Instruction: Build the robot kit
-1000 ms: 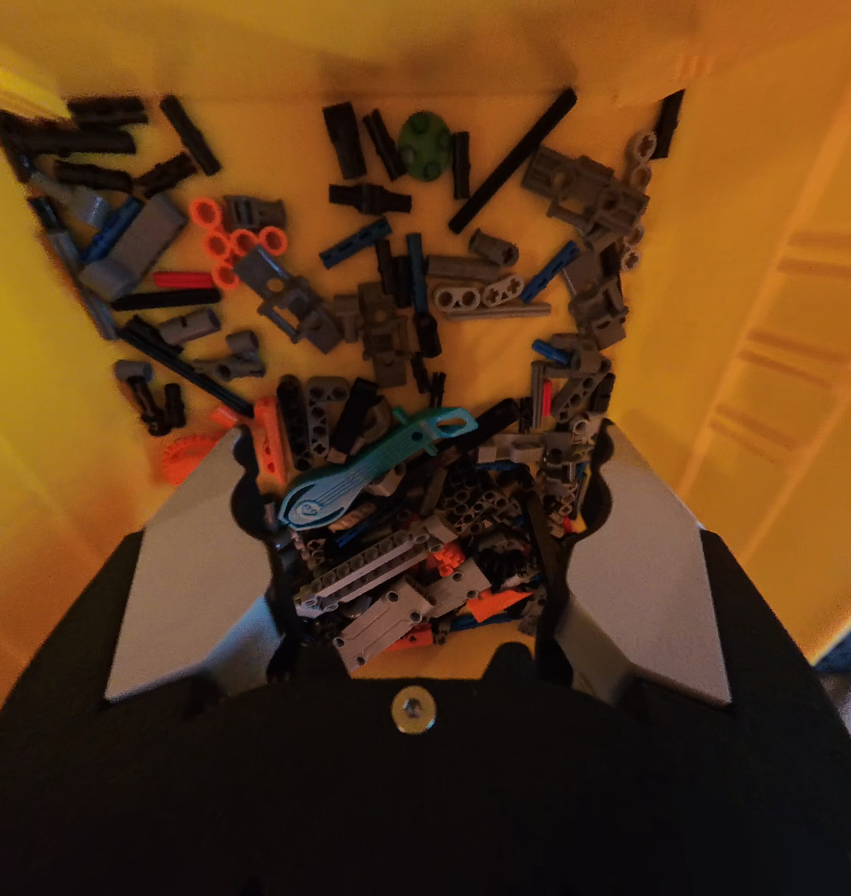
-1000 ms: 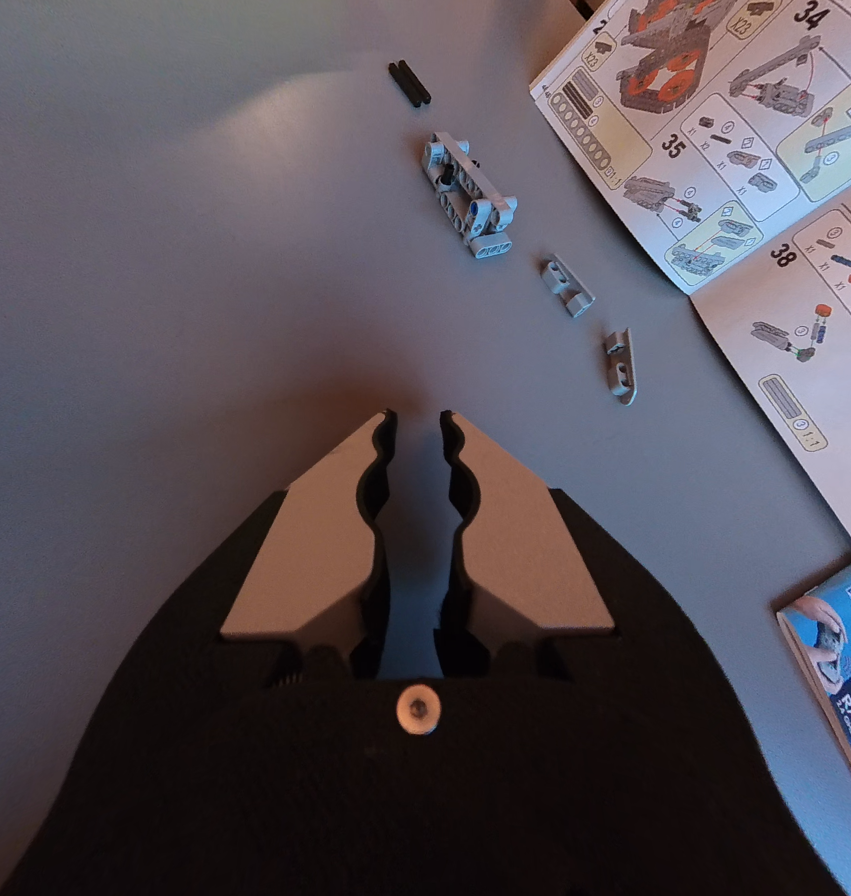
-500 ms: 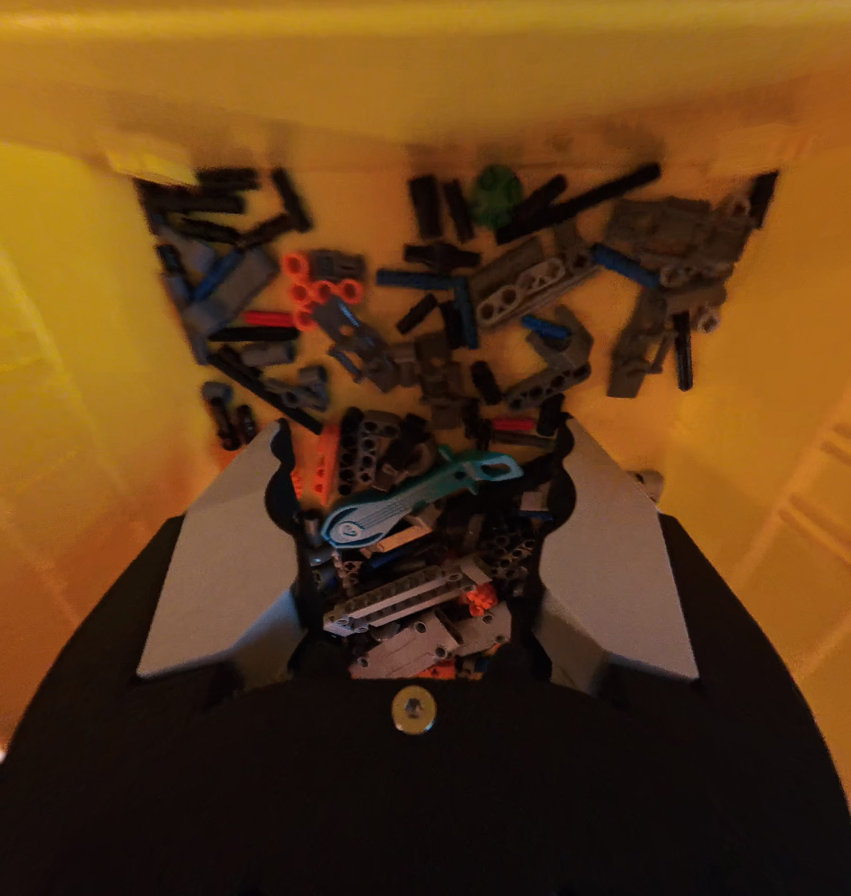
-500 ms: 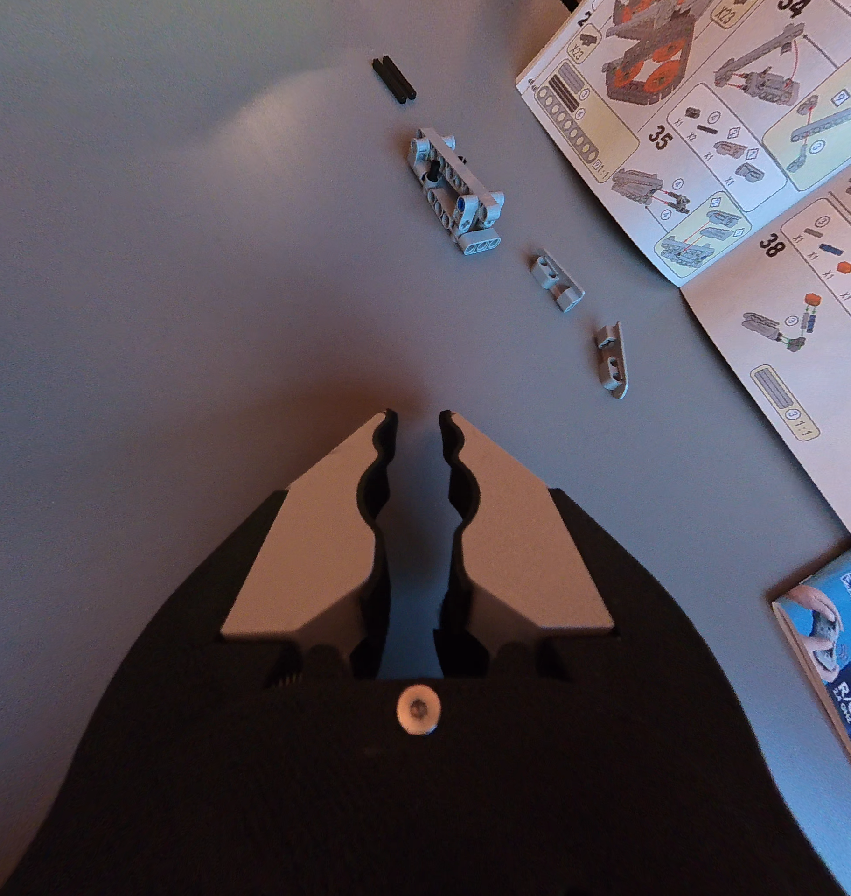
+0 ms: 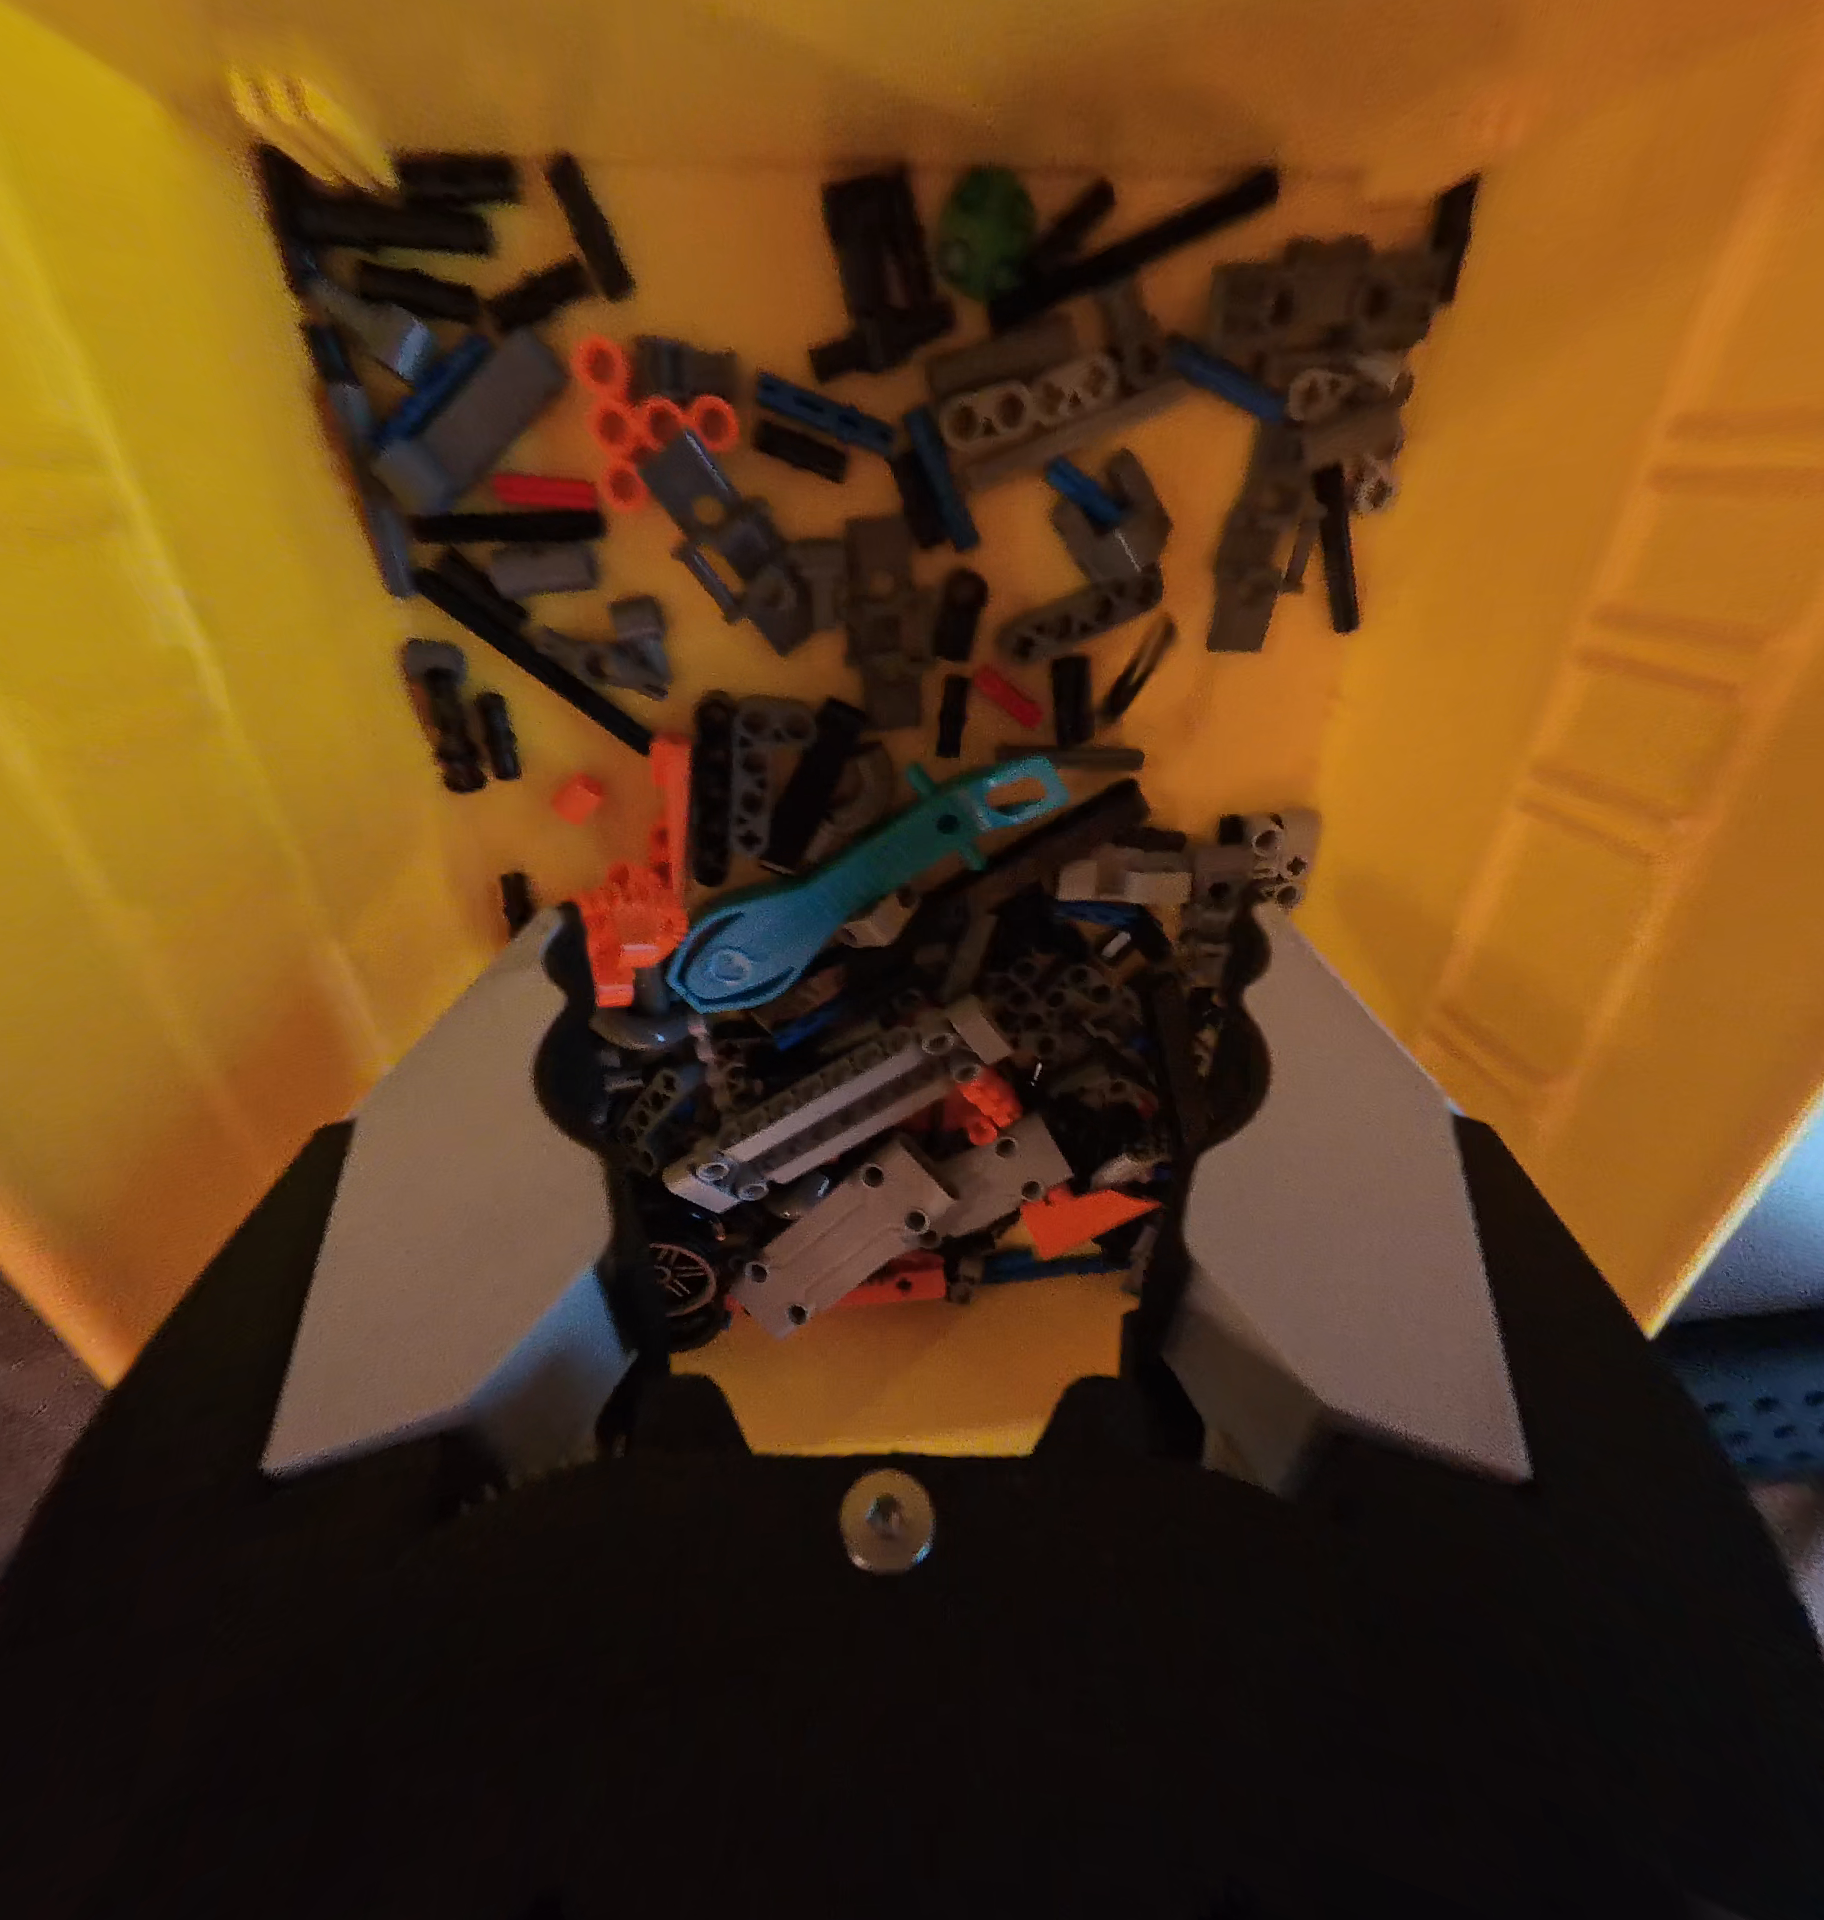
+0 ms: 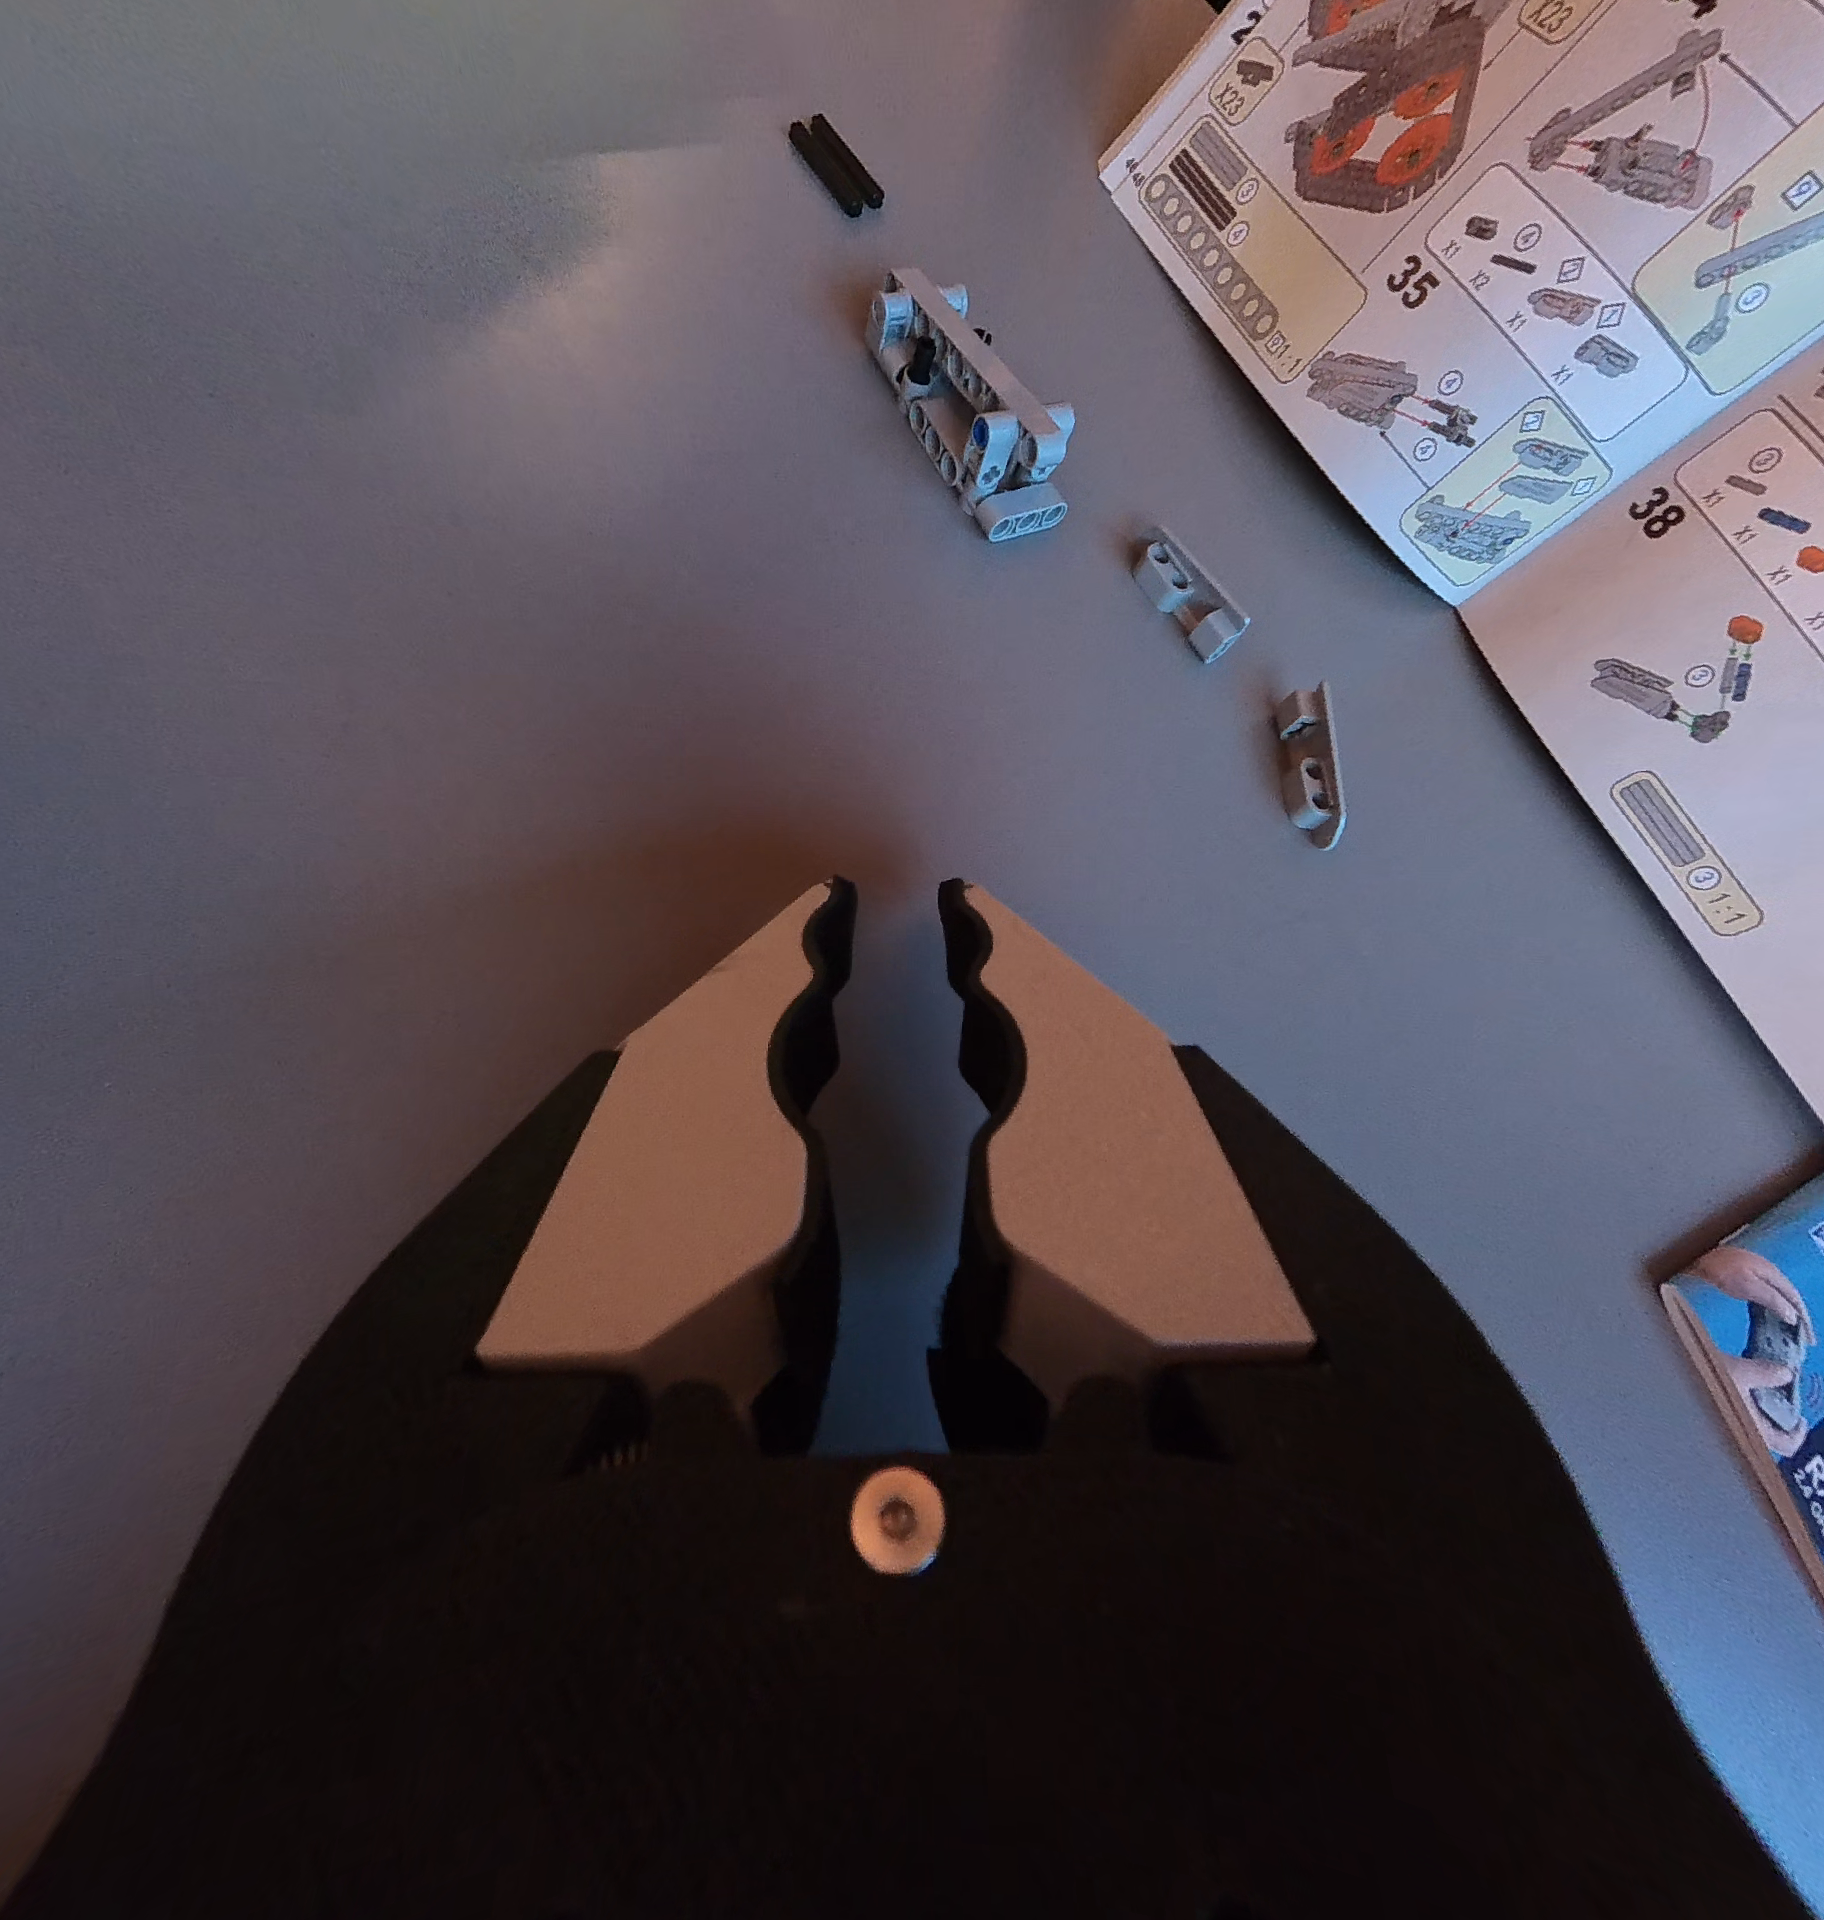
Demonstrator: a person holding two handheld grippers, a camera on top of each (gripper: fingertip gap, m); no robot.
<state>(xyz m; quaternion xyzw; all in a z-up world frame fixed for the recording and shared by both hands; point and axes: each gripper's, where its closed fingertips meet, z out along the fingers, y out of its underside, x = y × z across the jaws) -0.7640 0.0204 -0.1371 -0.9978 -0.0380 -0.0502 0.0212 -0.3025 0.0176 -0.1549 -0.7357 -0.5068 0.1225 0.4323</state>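
Fingers of the left gripper (image 5: 903,925) are spread wide and grasp nothing; they point down into a yellow bin (image 5: 160,727), whose walls fill both sides and the top of the left wrist view. Between the two grey fingers, at the centre and lower centre of the frame, lies a dense heap of building-toy pieces (image 5: 887,1122) in grey, black, orange and blue. A teal brick-separator tool (image 5: 835,904) lies slantwise on top of the heap, its broad end near the left fingertip and its looped end toward the upper right. An orange gear piece (image 5: 627,920) sits just beside that left fingertip. More loose pieces are scattered over the bin floor in the upper half of the frame, a green round piece (image 5: 981,234) near the top centre among them. Whether the fingertips touch the heap cannot be told.

The right gripper (image 6: 895,883) points across a grey tabletop (image 6: 368,520), its fingers close together with a narrow gap between them, gripping nothing. Ahead of it, in the upper centre of the right wrist view, lies a small grey beam assembly (image 6: 975,405). Two black pins (image 6: 835,166) lie side by side beyond it. Two small grey panel pieces (image 6: 1188,592) (image 6: 1311,764) lie apart to the right of centre. An open instruction booklet (image 6: 1573,343) takes the upper right corner, and a blue leaflet (image 6: 1791,1413) shows at the lower right edge.
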